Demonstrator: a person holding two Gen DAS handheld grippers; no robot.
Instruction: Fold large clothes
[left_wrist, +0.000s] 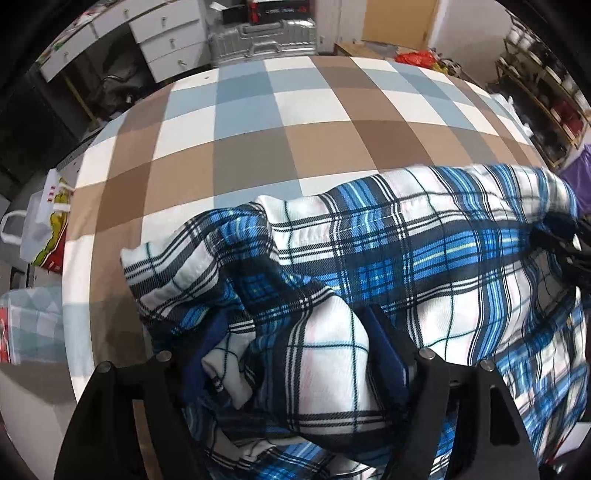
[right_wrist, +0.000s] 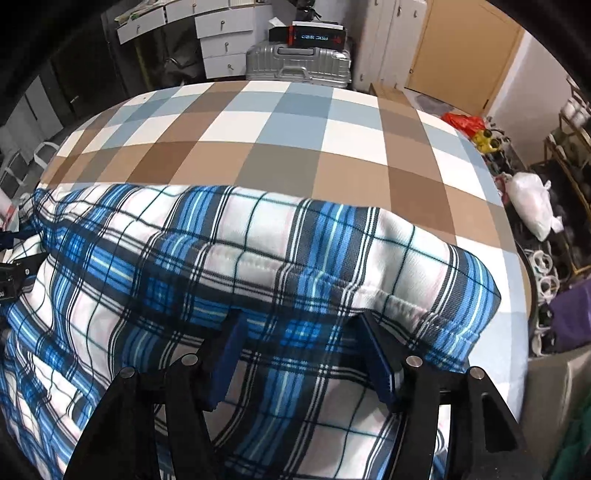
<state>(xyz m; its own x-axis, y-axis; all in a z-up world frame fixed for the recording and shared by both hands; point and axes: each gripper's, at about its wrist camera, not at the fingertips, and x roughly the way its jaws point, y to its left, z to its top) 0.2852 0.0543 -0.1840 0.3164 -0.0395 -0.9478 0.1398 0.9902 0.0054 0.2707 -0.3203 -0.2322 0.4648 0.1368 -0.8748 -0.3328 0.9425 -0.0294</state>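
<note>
Garment: a blue, white and black plaid garment (right_wrist: 258, 258) lies bunched along the near edge of the bed, its hem ridged across the middle in the right wrist view.
Bed: a checked cover (left_wrist: 258, 122) in brown, pale blue and white, bare beyond the garment.
Left gripper (left_wrist: 295, 332): points steeply down, jaws well apart with a rumpled mound of the plaid cloth bulging between the blue pads; whether the pads press on it I cannot tell.
Right gripper (right_wrist: 303, 325): points steeply down, jaws apart, pads straddling the cloth at the hem; no clear pinch shows.
Beyond the bed: a silver suitcase (right_wrist: 299, 66), white drawers (left_wrist: 166, 40) and a red bag (right_wrist: 461, 122).
</note>
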